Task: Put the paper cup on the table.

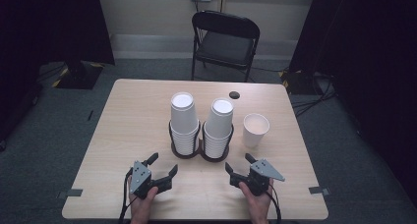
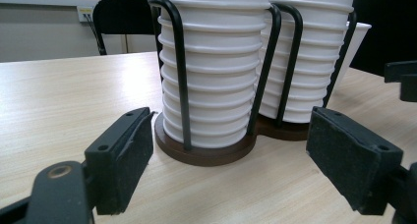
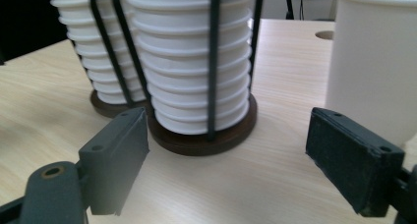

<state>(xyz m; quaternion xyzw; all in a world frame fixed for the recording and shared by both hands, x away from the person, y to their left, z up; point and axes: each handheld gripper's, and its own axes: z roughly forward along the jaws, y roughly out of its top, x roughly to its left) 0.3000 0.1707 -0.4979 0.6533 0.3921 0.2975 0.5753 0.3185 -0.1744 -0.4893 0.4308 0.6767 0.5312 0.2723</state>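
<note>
I held both of my tongs low over the pale wooden table (image 1: 128, 116), just short of the cups. My left gripper (image 1: 163, 165) stood with its jaws wide apart and nothing between them, pointed at the left stack of white paper cups, nested upside down (image 1: 184, 122) in its black wire holder on a round dark-brown base (image 2: 204, 153). My right gripper (image 1: 237, 162) was likewise spread and empty, facing the right stack of inverted white cups (image 1: 219, 127), with the single upright white paper cup (image 1: 255, 129) standing just beside that stack, to its right. I judged this the approach, before any grasp. The next move called for steadying the holder with one gripper and closing the other gently on a top cup without crushing it.
</note>
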